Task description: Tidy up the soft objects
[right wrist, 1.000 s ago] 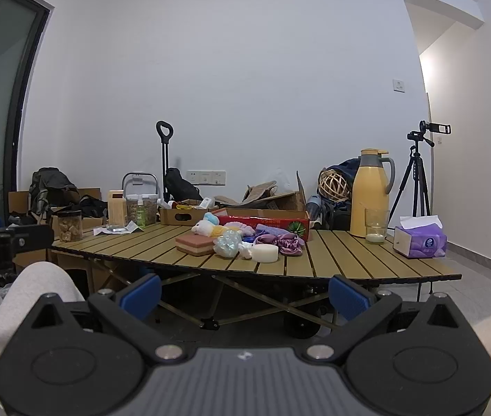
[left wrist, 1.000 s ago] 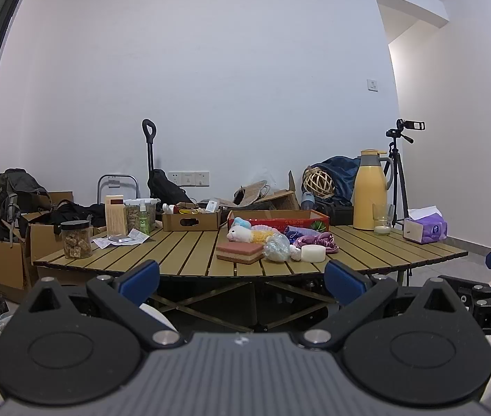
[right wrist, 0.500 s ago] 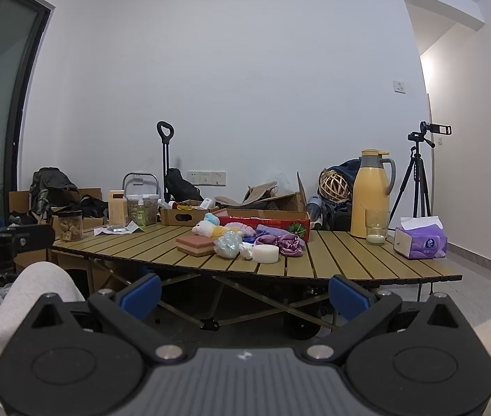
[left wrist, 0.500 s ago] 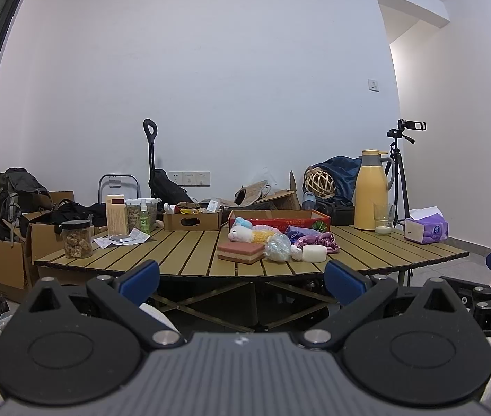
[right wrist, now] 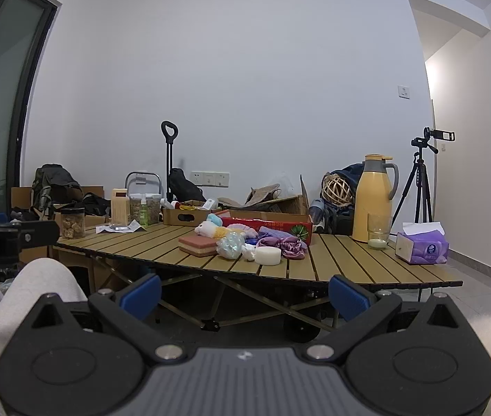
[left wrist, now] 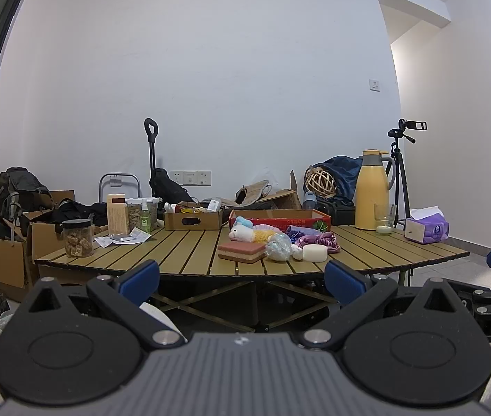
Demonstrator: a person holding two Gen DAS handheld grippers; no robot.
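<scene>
Soft objects lie together on a slatted wooden table (left wrist: pixel 190 256): a pink sponge block (left wrist: pixel 242 251), a white plush toy (left wrist: pixel 245 234), a clear crinkled ball (left wrist: pixel 278 247), a white round sponge (left wrist: pixel 315 252) and purple cloth (left wrist: pixel 318 241). A red cardboard box (left wrist: pixel 280 215) stands behind them. The same pile shows in the right wrist view: sponge block (right wrist: pixel 198 244), white sponge (right wrist: pixel 268 255), red box (right wrist: pixel 269 226). My left gripper (left wrist: pixel 242 279) and right gripper (right wrist: pixel 243 293) are both open and empty, held low, well short of the table.
On the table stand a yellow thermos (left wrist: pixel 371 190), a glass (left wrist: pixel 384 223), a purple tissue pack (left wrist: pixel 427 230), a snack jar (left wrist: pixel 78 238), containers (left wrist: pixel 141 211) and a small cardboard box (left wrist: pixel 193 220). A tripod (left wrist: pixel 401 176), bags and boxes stand behind. My knees (right wrist: pixel 34 284) are near the right gripper.
</scene>
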